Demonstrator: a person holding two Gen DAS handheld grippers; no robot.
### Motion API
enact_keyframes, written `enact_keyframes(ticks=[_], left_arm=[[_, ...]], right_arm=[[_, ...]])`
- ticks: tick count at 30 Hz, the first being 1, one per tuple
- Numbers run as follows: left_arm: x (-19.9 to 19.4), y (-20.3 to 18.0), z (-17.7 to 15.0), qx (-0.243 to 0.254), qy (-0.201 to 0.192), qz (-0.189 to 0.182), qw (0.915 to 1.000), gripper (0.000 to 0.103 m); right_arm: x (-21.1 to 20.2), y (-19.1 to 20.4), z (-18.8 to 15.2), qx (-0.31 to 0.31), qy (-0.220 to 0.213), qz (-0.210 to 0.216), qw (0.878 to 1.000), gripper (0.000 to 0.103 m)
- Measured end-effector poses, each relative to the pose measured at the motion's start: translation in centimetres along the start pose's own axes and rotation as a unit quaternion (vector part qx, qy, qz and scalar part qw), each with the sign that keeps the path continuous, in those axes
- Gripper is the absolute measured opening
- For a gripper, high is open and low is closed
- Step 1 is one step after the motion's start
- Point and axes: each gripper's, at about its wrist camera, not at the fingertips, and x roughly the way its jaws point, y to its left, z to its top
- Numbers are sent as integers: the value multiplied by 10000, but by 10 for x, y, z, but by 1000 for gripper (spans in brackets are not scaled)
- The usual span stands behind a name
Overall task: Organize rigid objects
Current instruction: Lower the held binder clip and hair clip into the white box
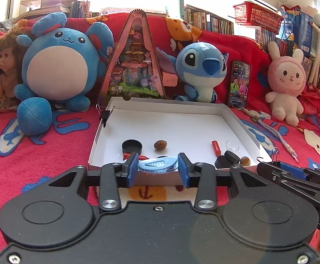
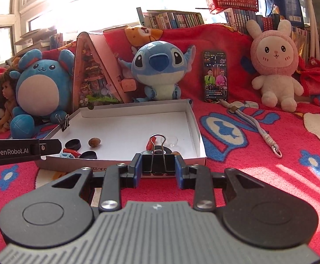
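Left claw (image 1: pixel 157 169) was clamped on the blue hair clip (image 1: pixel 157 165), right claw (image 2: pixel 158 166) on the black binder clip (image 2: pixel 158 161), both held at the near rim of the white box (image 1: pixel 239 116). Ahead of your claws inside it lay a black cap (image 1: pixel 131 146), a nut (image 1: pixel 160 145) and a red piece (image 1: pixel 215 147). Looked like the carry-in step. Next, you'd need to clear the rim, then release over bare floor.

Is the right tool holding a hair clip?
No, the right tool grips a black binder clip; the left tool holds the blue hair clip.
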Motion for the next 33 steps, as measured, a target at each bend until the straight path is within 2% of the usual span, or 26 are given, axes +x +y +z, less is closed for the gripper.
enact_keyframes(ticks=[14, 33], left_arm=[[20, 5, 18, -74, -3, -113, 9999, 37], [57, 16, 40, -344, 259, -90, 9990, 37]], right_arm=[[18, -6, 18, 35, -9, 8, 10000, 36], [53, -15, 39, 253, 193, 98, 9994, 36]])
